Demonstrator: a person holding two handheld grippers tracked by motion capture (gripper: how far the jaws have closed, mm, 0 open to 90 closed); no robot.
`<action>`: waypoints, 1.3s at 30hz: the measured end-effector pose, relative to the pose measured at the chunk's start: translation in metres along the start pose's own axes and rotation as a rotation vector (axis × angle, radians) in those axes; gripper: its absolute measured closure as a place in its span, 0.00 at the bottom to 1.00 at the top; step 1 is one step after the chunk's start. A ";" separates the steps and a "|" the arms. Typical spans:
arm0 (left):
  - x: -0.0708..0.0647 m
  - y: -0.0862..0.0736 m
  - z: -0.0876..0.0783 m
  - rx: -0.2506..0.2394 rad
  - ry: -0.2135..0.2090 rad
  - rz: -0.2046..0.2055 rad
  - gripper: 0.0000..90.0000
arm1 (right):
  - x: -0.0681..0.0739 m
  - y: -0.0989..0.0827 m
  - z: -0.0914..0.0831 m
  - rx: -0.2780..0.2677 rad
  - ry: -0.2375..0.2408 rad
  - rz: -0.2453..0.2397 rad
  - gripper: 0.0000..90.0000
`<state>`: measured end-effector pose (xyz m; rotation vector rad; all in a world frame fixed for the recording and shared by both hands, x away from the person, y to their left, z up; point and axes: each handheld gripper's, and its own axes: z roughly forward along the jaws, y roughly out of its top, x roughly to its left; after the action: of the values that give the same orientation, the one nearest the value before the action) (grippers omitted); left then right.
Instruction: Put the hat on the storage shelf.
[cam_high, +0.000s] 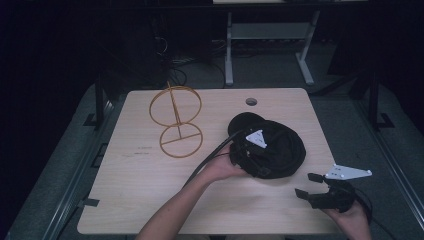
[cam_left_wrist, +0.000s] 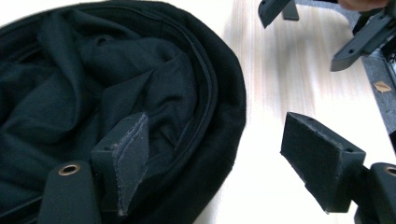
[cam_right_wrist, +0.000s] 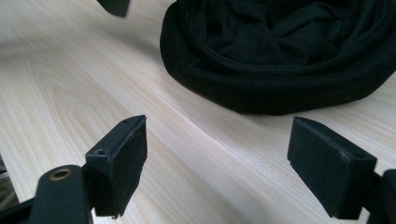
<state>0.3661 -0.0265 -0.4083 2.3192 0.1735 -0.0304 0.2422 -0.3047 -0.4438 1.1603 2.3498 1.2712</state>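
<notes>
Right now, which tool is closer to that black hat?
The left. The left tool straddles the hat's rim, one jaw inside it and one outside. The right tool hovers open over bare table beside the hat, not touching it.

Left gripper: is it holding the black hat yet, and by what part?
No. The left gripper is open, its jaws straddling the black hat's rim; the right gripper is open too.

No readable text
Faint dark marks sit on the table (cam_high: 145, 175) near the wire stand (cam_high: 176, 121), too small and blurred to read
</notes>
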 end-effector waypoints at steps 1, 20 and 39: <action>0.001 0.001 0.004 0.008 -0.002 0.001 0.26 | 0.000 0.000 0.000 -0.002 0.000 0.000 0.22; 0.008 -0.004 0.041 0.177 -0.024 0.036 0.39 | 0.000 -0.001 -0.001 -0.003 0.000 -0.001 0.22; 0.005 -0.003 0.058 0.257 -0.001 0.088 0.67 | 0.002 -0.001 -0.002 -0.004 -0.005 -0.004 0.22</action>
<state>0.3726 -0.0660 -0.4511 2.5805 0.0692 -0.0100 0.2394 -0.3054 -0.4428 1.1557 2.3435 1.2701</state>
